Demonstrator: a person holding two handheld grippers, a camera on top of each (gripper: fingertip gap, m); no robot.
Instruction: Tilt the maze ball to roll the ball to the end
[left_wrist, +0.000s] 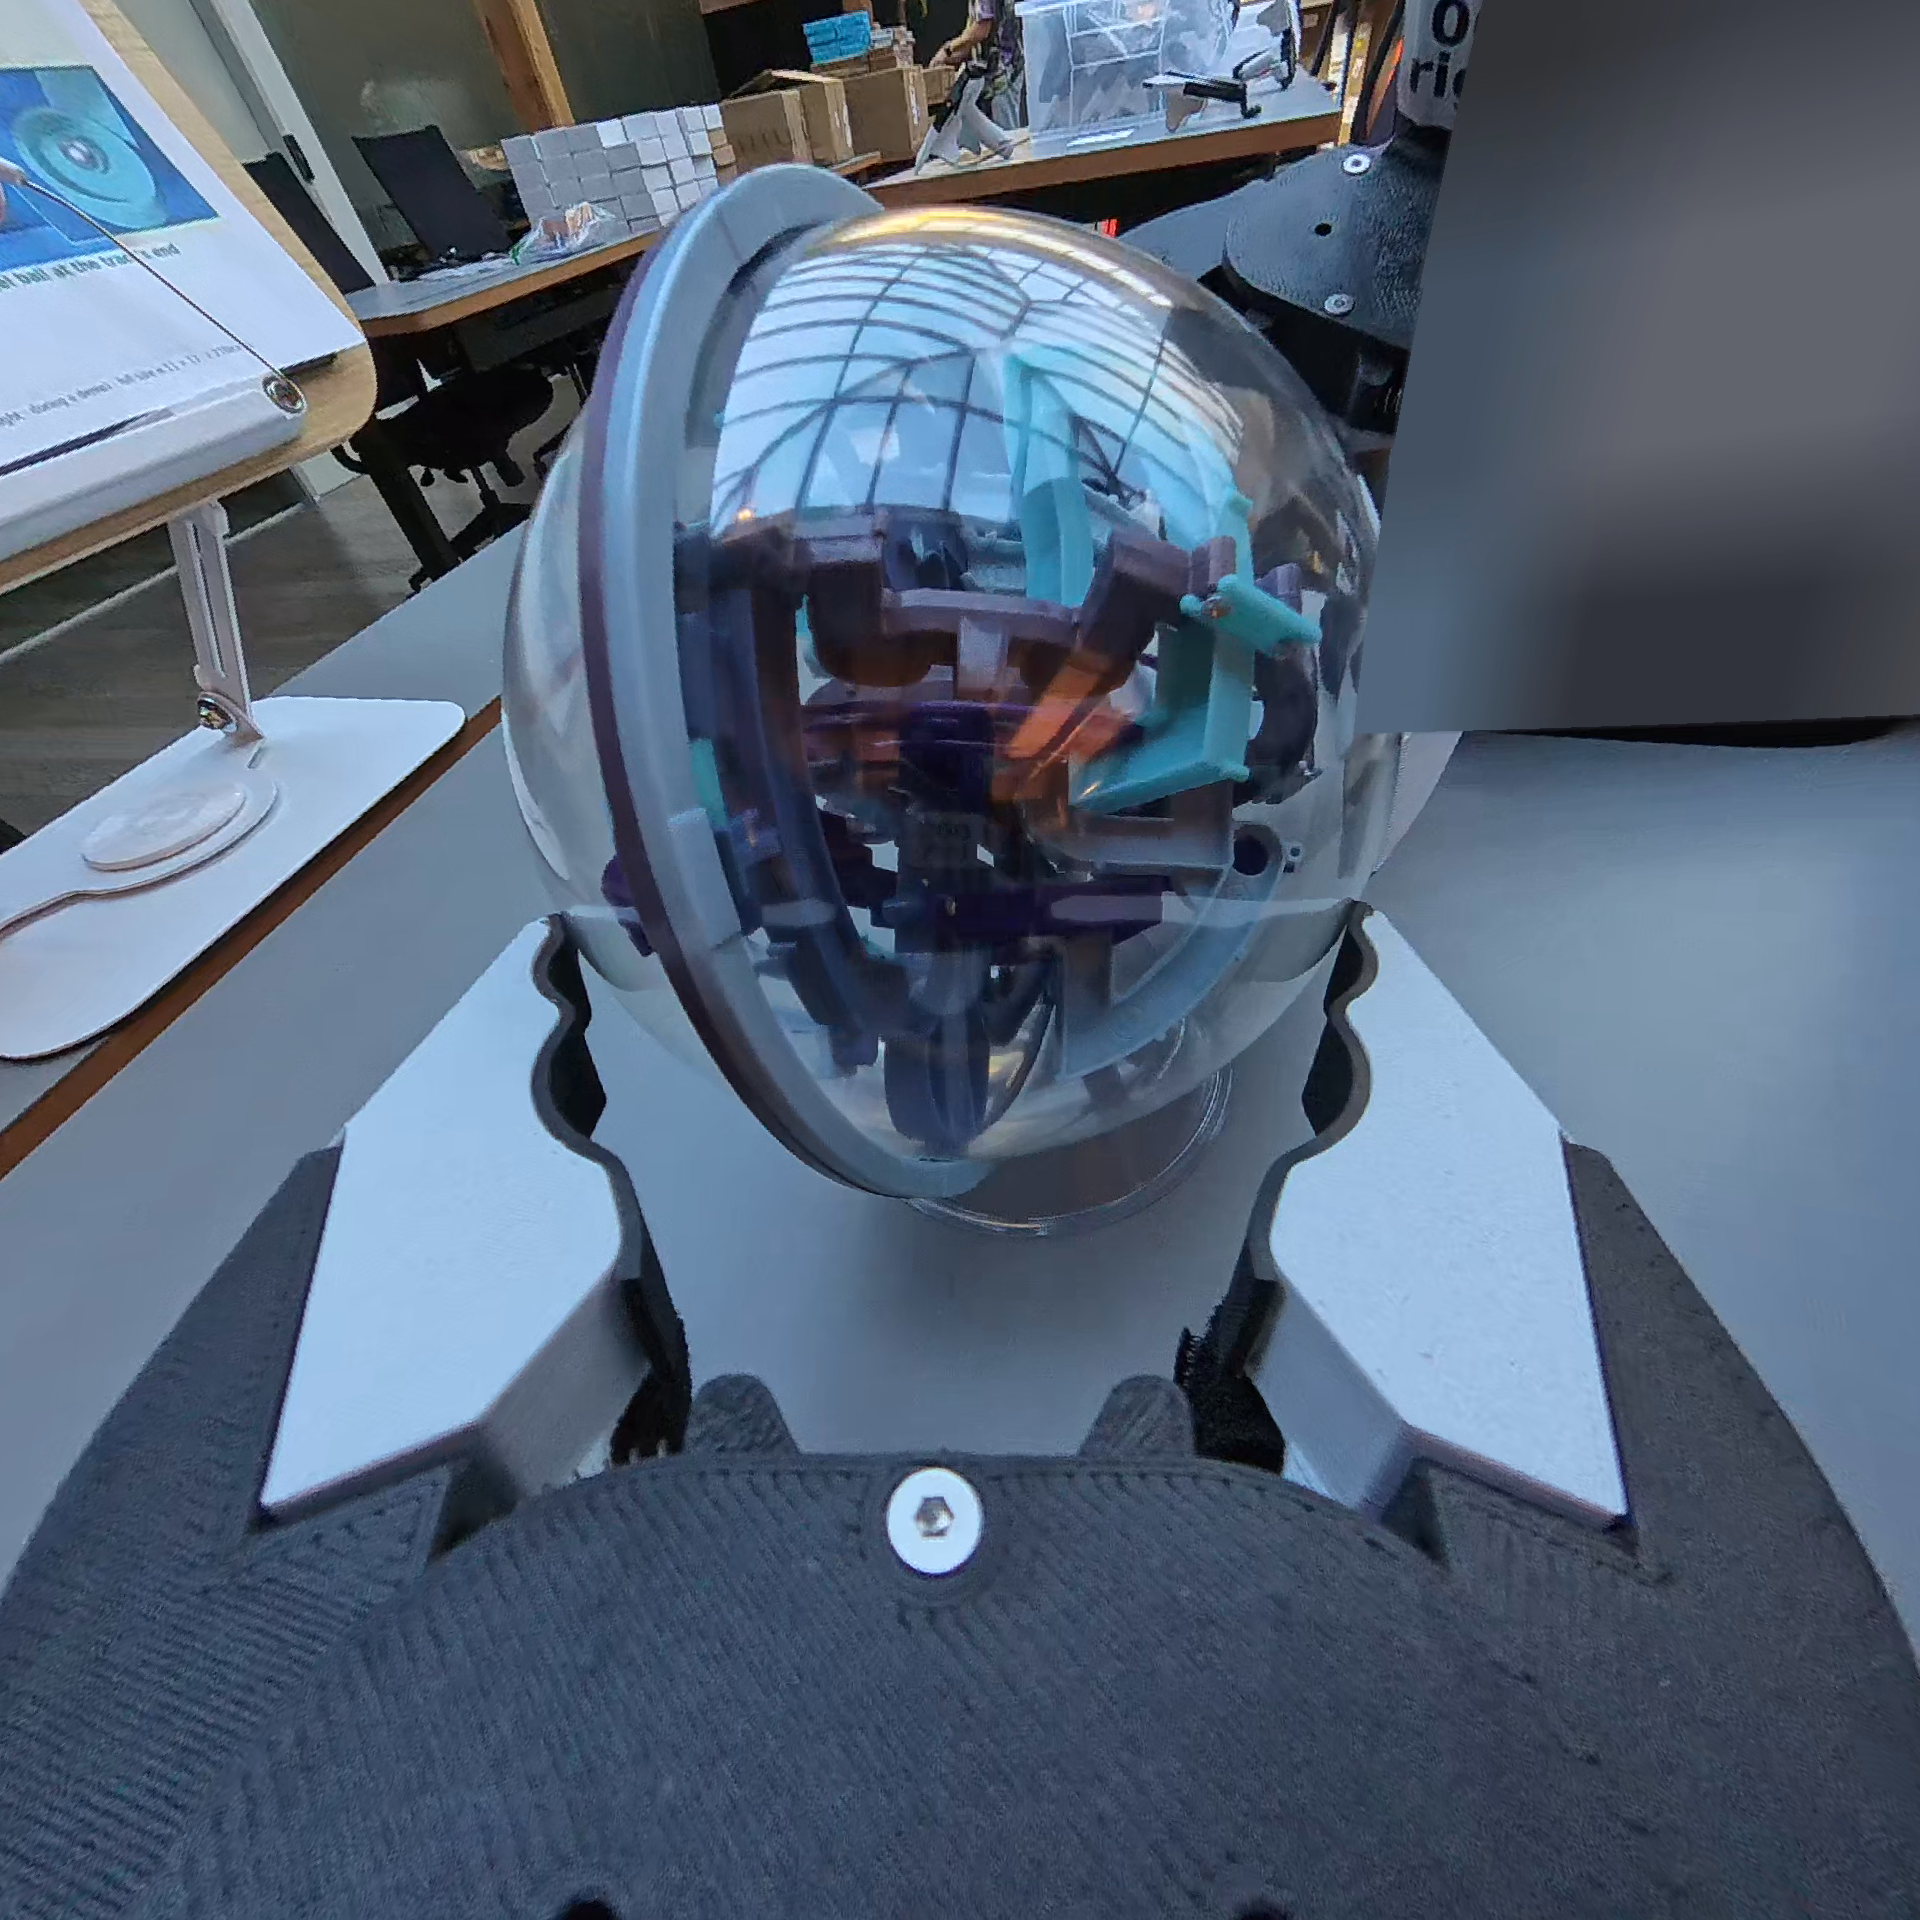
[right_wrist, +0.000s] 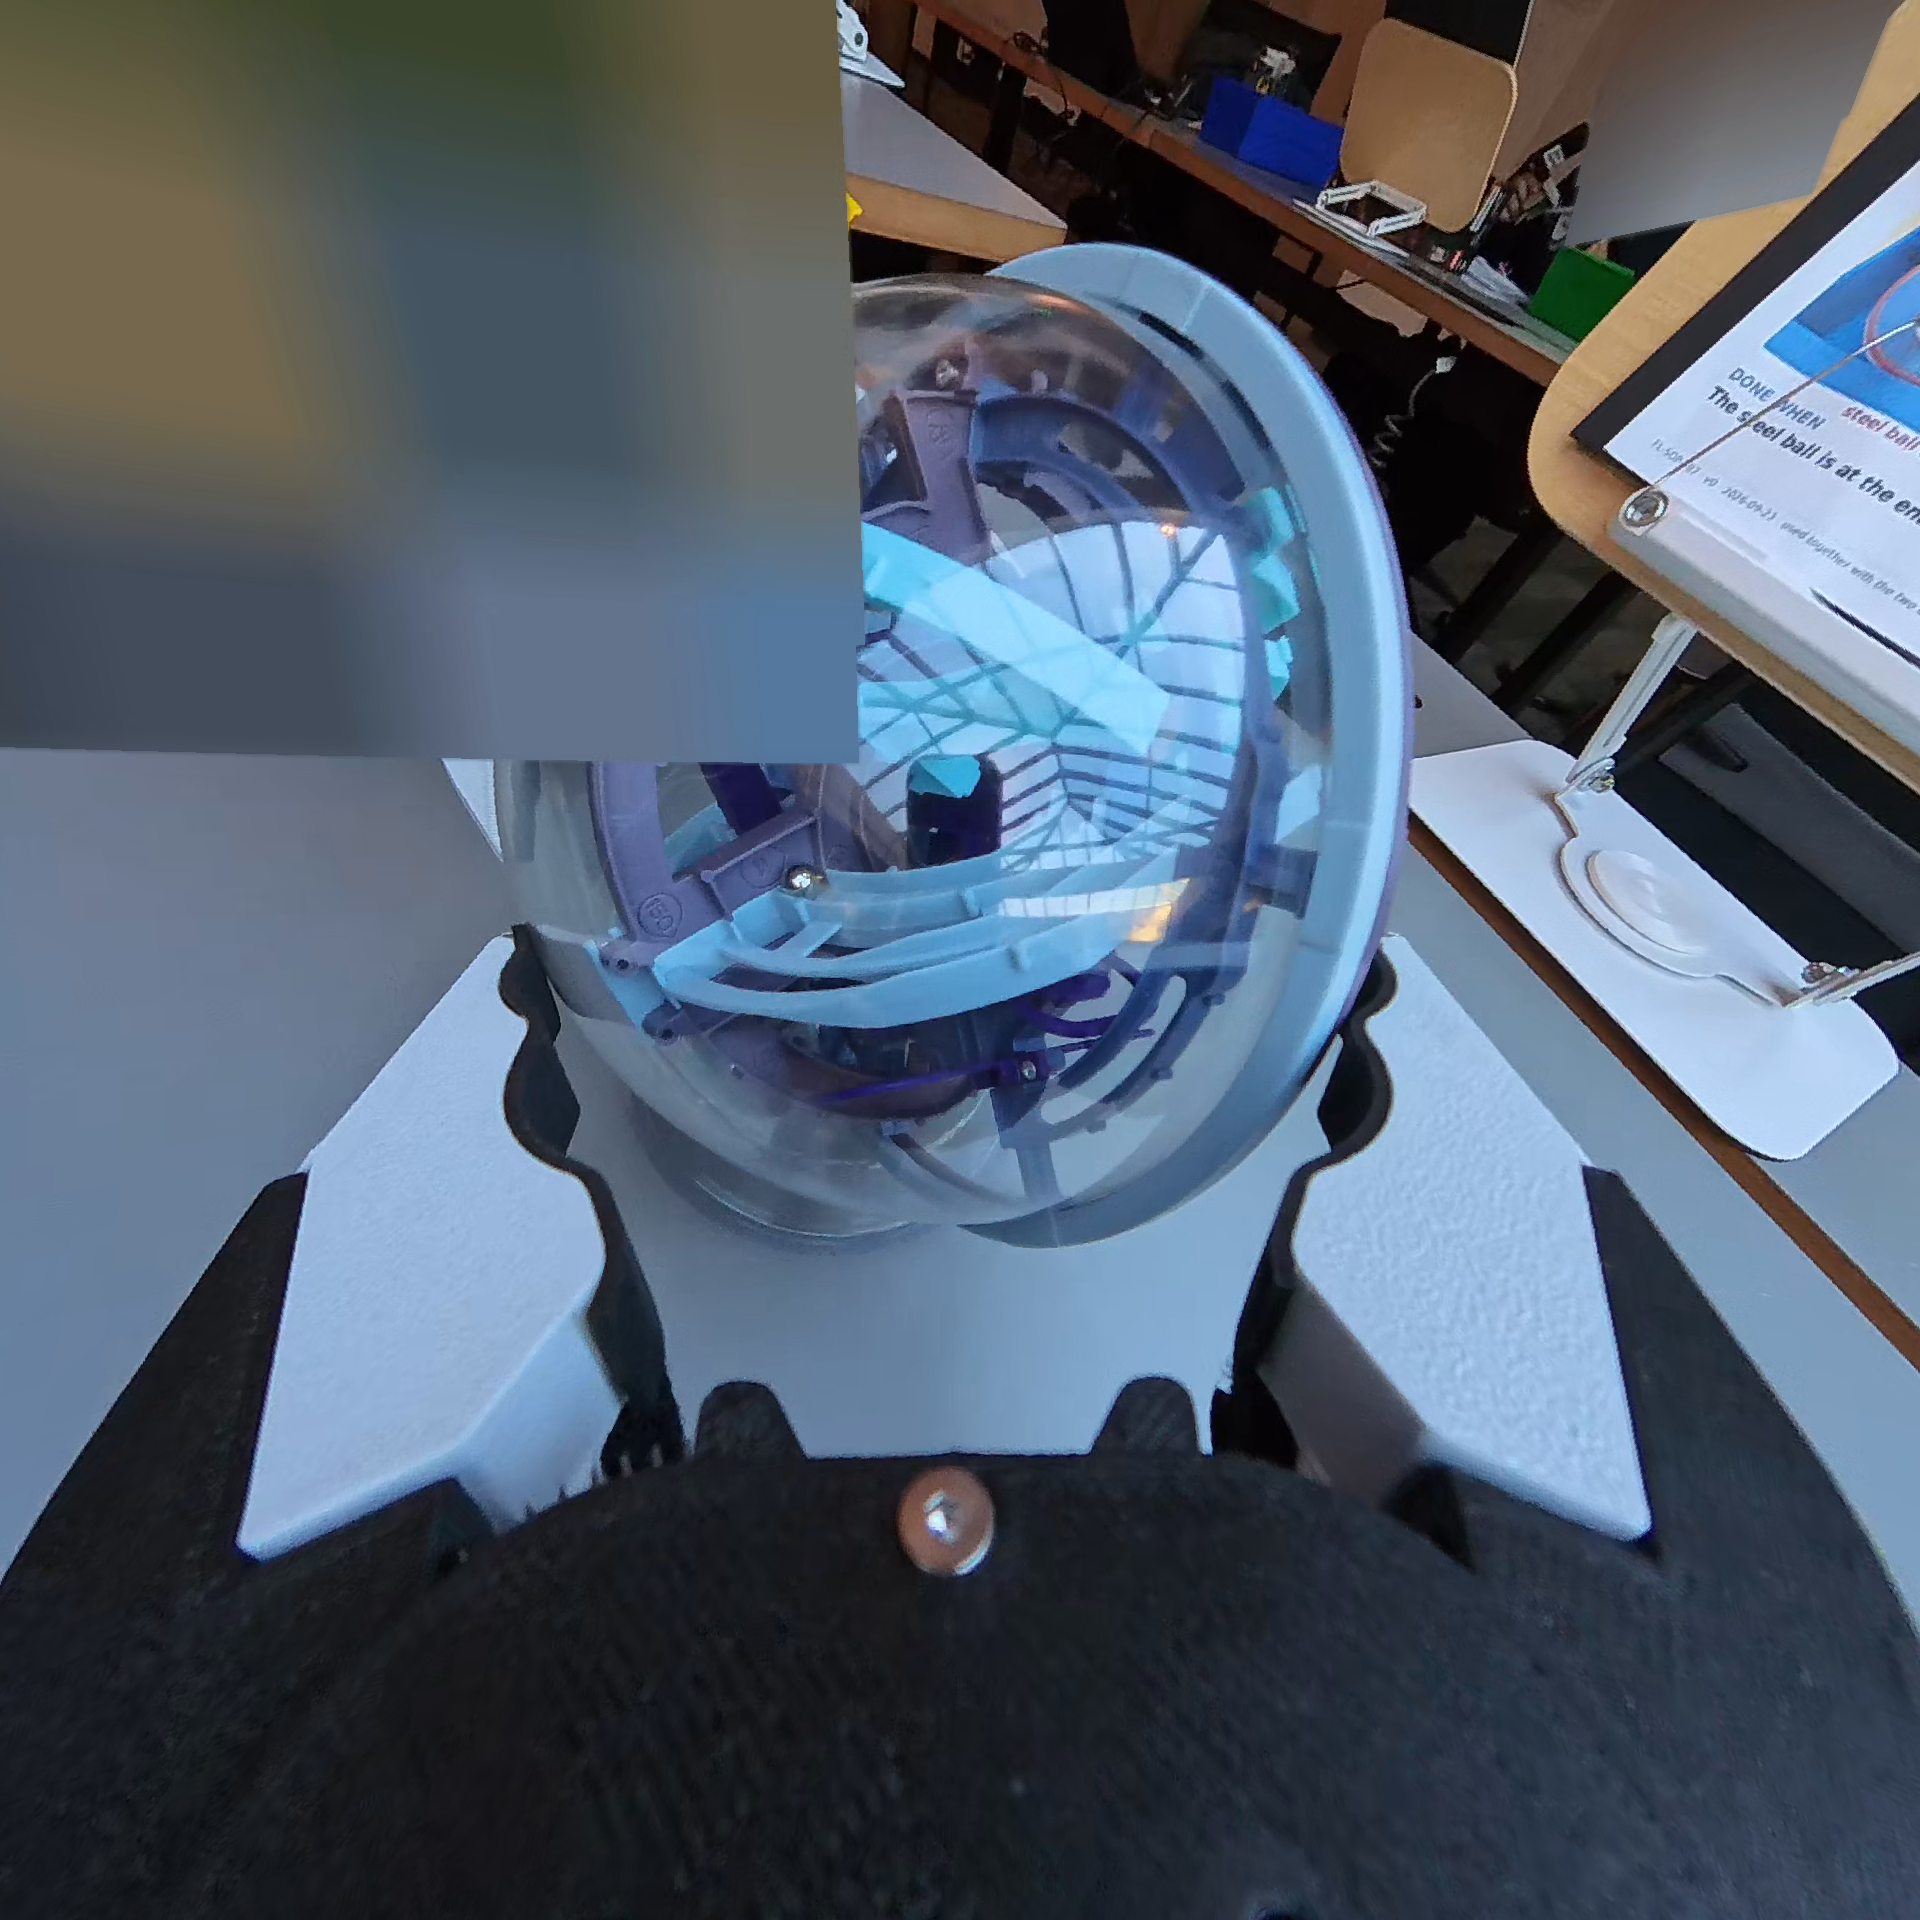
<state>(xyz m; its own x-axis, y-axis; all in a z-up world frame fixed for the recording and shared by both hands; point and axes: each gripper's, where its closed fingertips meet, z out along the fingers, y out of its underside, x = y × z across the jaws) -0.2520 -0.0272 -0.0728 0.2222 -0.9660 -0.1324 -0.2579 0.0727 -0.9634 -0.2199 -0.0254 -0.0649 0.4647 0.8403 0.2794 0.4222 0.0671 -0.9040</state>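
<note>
Here, both grippers clasp the maze ball (left_wrist: 935, 707) from opposite sides.

Nearest the left wrist camera, the left gripper (left_wrist: 951, 935) has its jaws spread wide and pressed on the sphere's lower flanks; the right gripper (right_wrist: 945, 977) grips it likewise. Between the fingertips, the clear globe sits on a transparent ring base (left_wrist: 1070, 1195) on the grey table (left_wrist: 312, 1039), its grey equator band (right_wrist: 1340, 727) tilted steeply off upright. A small steel ball (right_wrist: 805, 879) rests on a pale track inside. Beyond, a document stand (right_wrist: 1704, 997) holds a printed sheet.

Each wrist camera looks forward along its own fingers from close range, from opposite sides, both sharing the maze ball (left_wrist: 940, 707) (right_wrist: 1039, 790) on the grey table (left_wrist: 1662, 935) (right_wrist: 208, 987).
</note>
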